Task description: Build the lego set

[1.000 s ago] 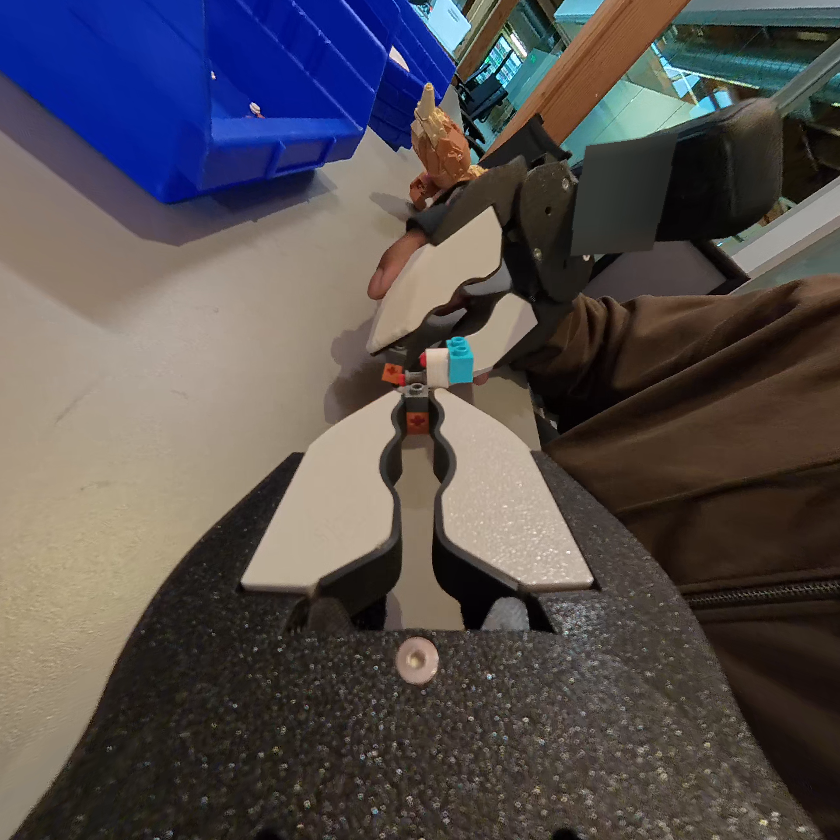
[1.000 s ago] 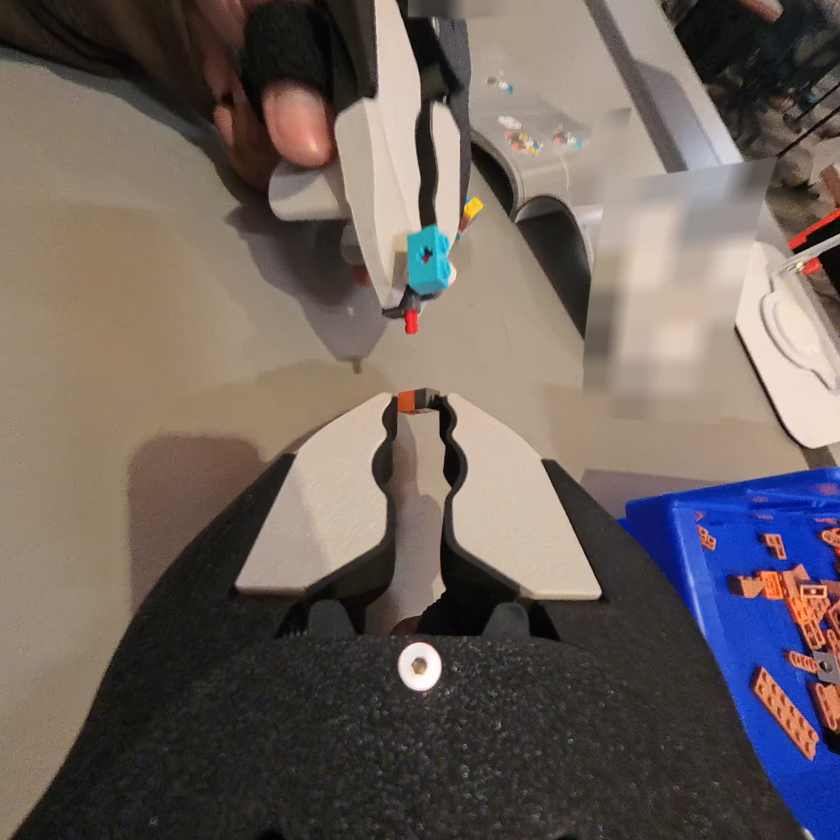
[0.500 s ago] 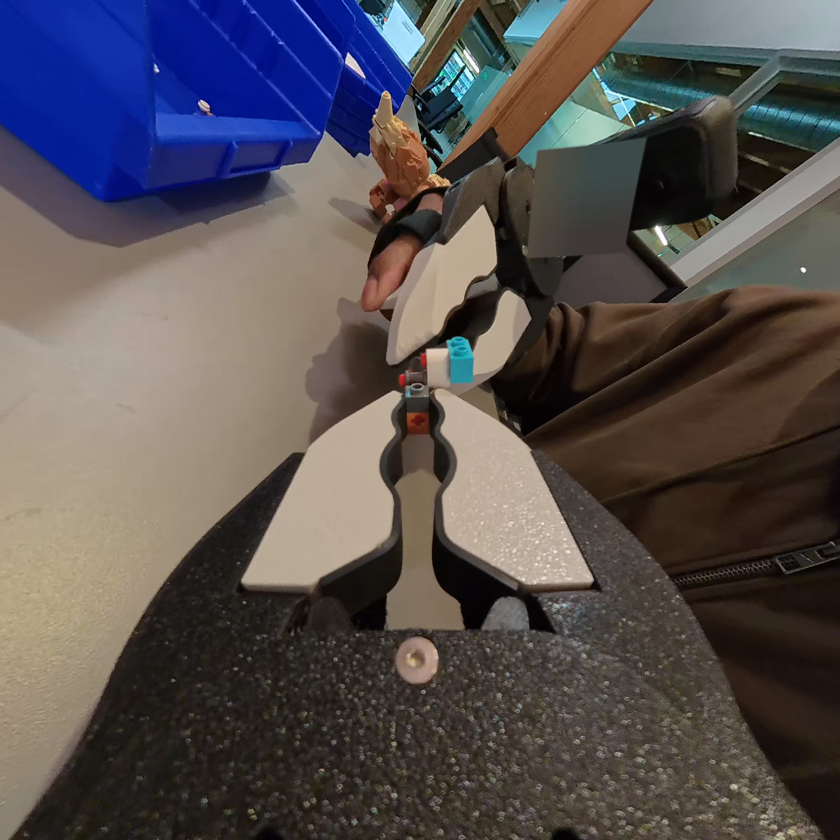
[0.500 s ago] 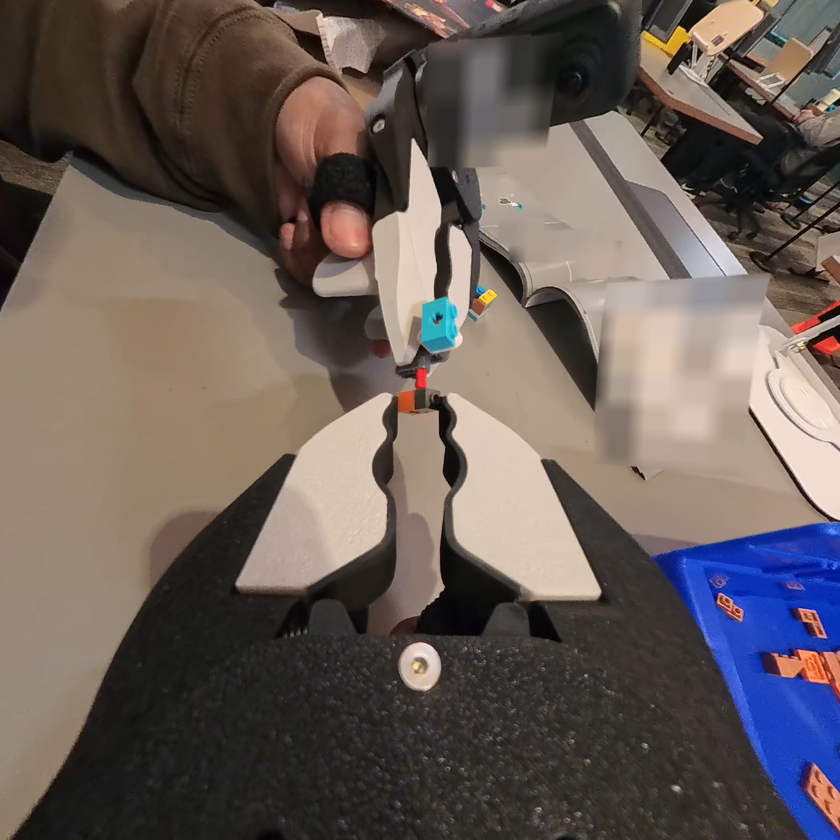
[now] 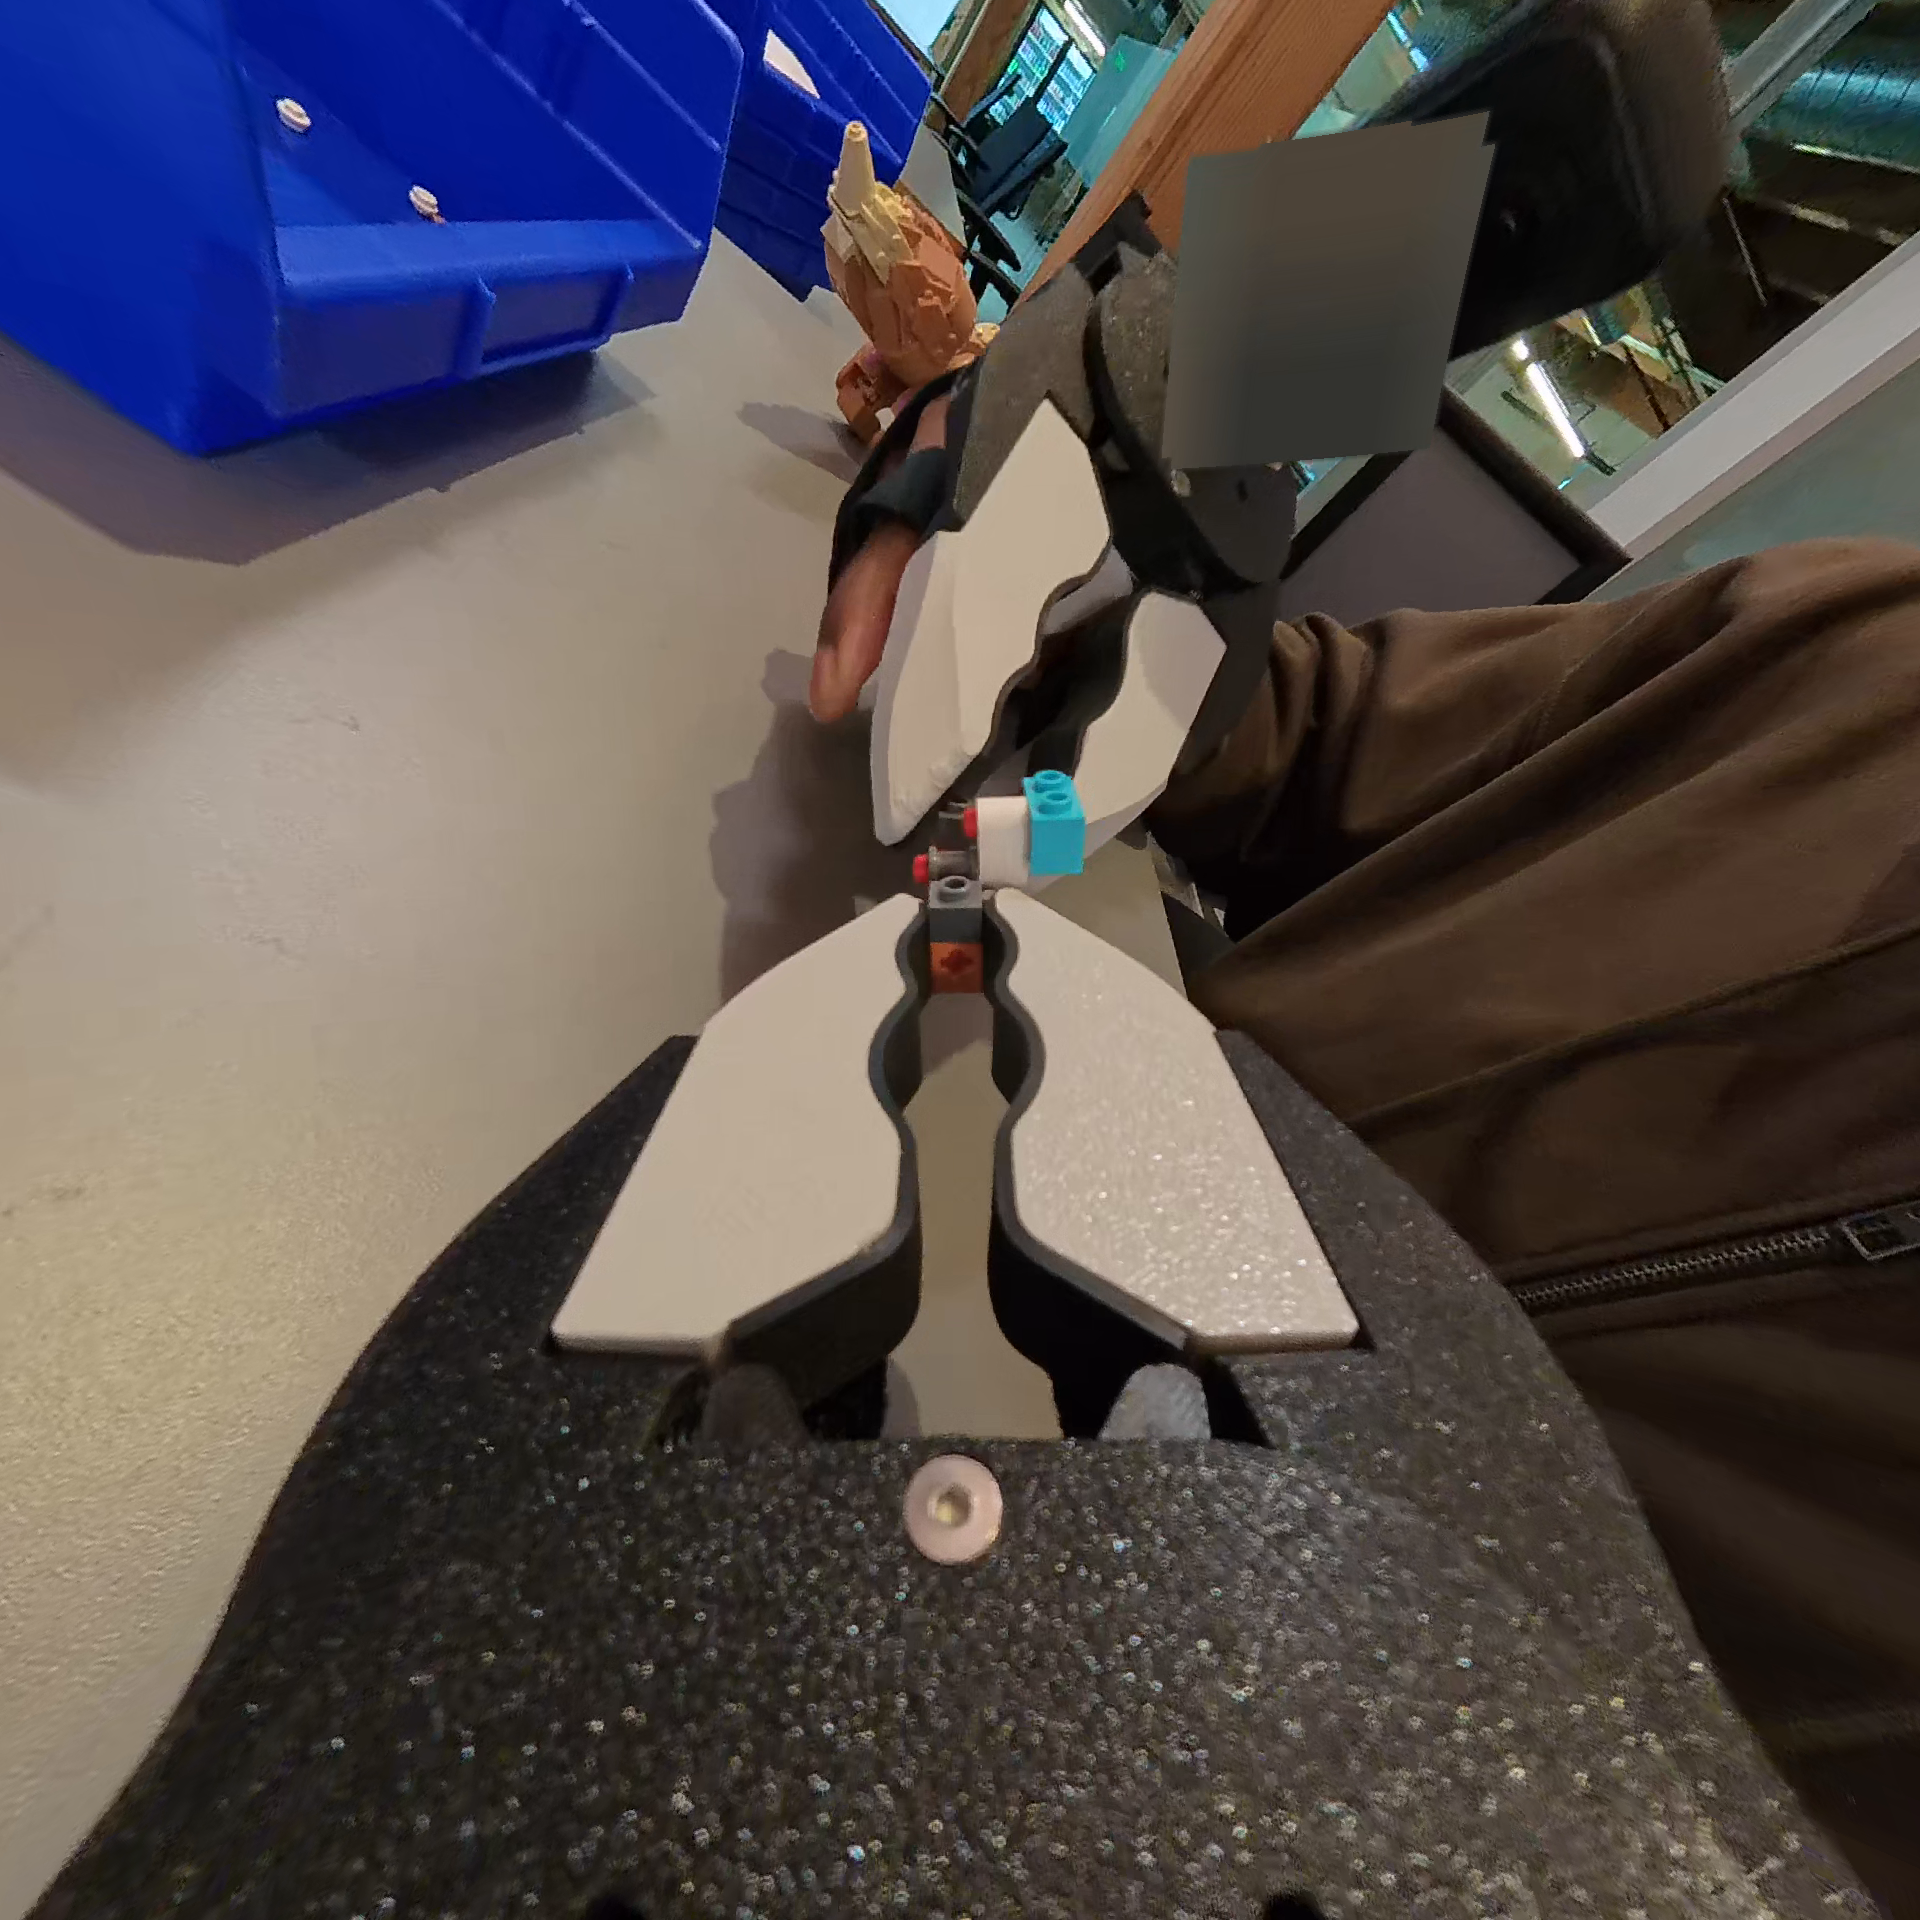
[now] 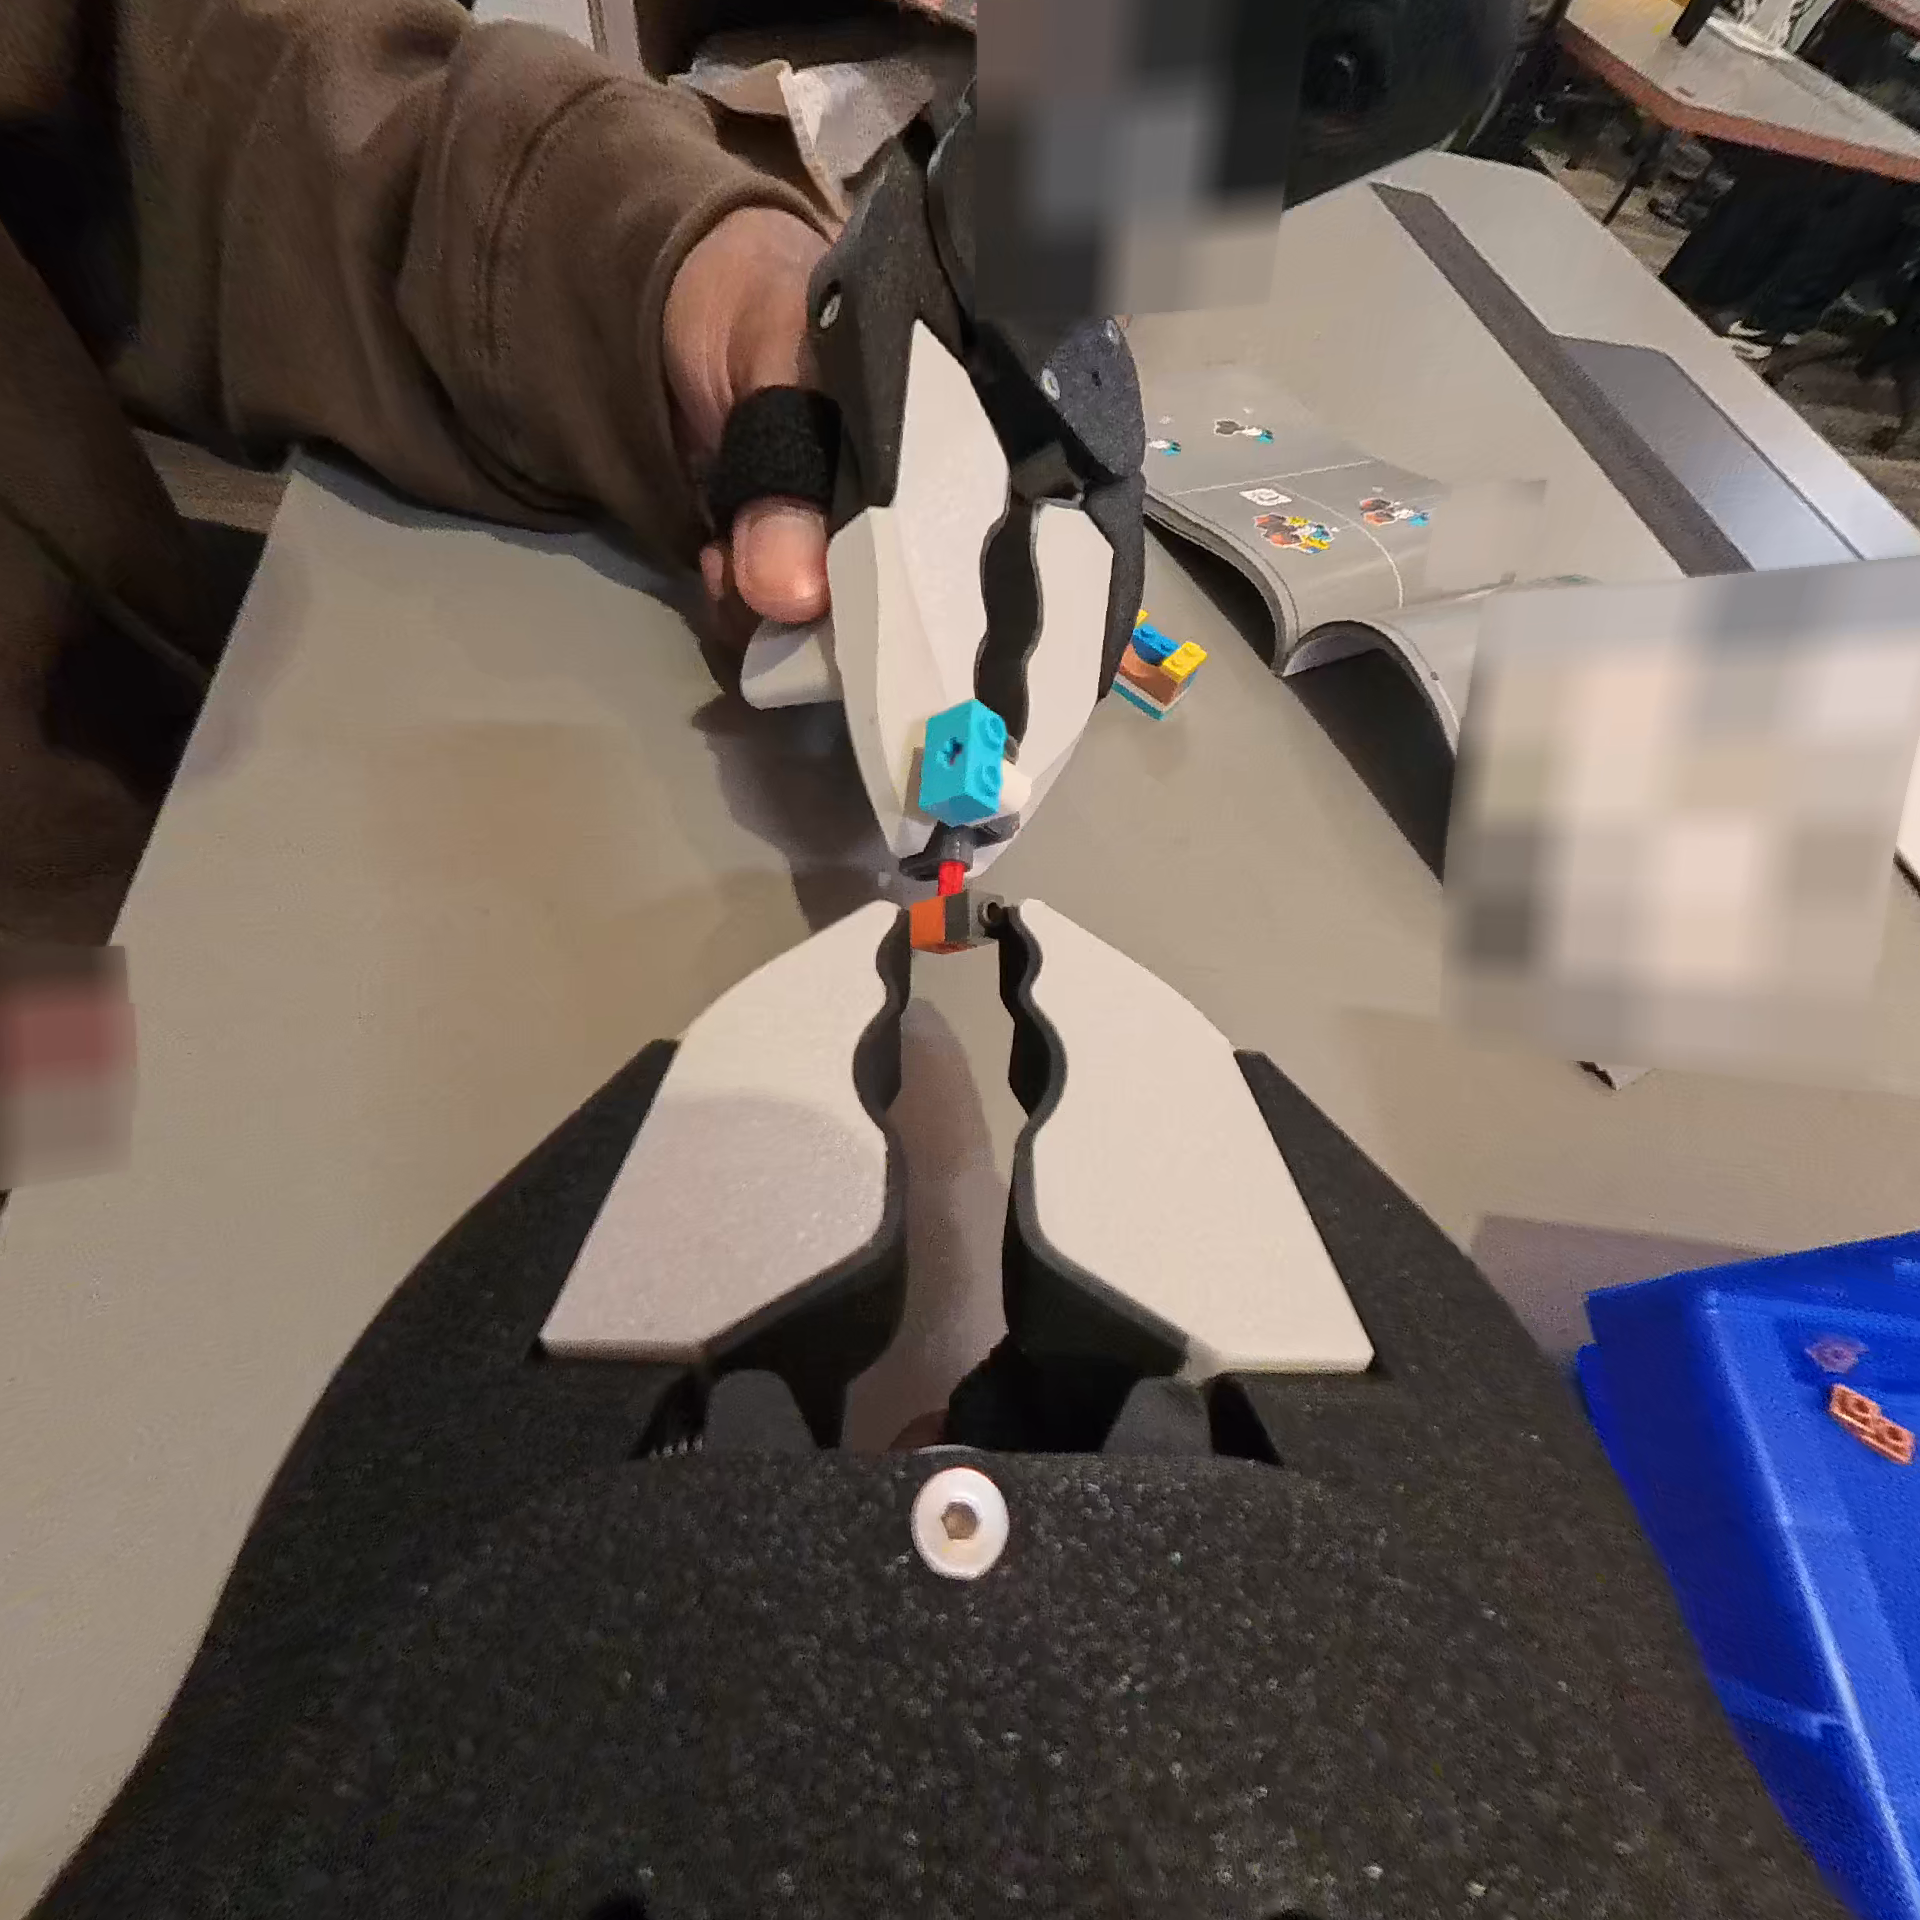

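In the left wrist view, blue bins (image 5: 343, 208) sit at the far left on the grey table (image 5: 312, 831), with a brown figure (image 5: 904, 281) just to their right. At centre the left gripper (image 5: 956, 914) is closed on the orange-and-grey base of a small assembly (image 5: 1023, 836) – a grey connector with red pins, then a white and a teal brick reaching past the fingertips. The right gripper (image 6: 951, 920) meets it from above, and a brown sleeve (image 5: 1558, 935) fills the right side. In the right wrist view, the hand (image 6: 748, 416) holding the left gripper is at upper left. At centre, the right gripper is clamped on a single orange-and-grey brick (image 6: 948, 925), held above the table – the assembly's red pin (image 6: 949, 878) points down onto that brick and appears to touch it. Further right a small stack (image 6: 1158, 665) of coloured bricks lies on the table beside an open booklet (image 6: 1309, 520). A blue bin (image 6: 1766, 1558) with a few brown pieces (image 6: 1870, 1423) is at the lower right.
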`<action>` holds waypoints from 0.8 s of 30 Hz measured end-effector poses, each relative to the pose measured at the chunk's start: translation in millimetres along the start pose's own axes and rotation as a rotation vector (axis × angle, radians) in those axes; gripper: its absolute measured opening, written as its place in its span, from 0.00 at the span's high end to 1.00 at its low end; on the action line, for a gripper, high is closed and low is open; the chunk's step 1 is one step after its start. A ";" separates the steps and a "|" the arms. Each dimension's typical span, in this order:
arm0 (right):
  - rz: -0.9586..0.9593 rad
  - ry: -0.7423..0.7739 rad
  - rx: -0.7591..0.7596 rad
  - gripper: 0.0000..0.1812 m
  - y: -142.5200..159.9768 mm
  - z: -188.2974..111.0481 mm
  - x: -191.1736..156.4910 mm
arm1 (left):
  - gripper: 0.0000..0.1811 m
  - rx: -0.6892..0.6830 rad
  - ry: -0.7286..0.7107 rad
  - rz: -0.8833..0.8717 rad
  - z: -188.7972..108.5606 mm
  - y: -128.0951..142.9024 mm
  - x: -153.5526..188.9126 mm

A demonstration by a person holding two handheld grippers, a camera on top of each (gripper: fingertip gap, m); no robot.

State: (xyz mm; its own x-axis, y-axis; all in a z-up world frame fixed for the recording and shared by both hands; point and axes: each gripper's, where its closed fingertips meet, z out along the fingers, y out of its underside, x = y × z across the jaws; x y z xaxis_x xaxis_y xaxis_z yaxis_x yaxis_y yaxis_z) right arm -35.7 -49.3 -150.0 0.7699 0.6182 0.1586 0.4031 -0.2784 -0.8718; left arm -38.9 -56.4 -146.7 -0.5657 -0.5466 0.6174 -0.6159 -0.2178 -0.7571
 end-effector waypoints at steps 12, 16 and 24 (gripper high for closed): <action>0.087 -0.068 0.017 0.92 0.8 1.8 -3.4 | 0.96 -0.017 -0.001 0.022 1.2 3.4 -0.2; 0.115 -0.089 0.047 0.92 -2.1 0.6 -3.7 | 0.96 -0.003 0.021 0.010 1.0 1.8 1.9; 0.210 -0.075 0.096 0.92 -9.3 1.0 1.0 | 0.96 0.040 0.019 0.019 1.3 -3.7 3.0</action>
State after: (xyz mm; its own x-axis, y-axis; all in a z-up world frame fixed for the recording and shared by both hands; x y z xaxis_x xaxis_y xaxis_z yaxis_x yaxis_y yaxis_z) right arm -39.2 -45.4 -142.2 0.7918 0.6075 -0.0627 0.1863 -0.3380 -0.9225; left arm -37.6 -58.2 -142.3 -0.5873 -0.5356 0.6068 -0.5832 -0.2399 -0.7761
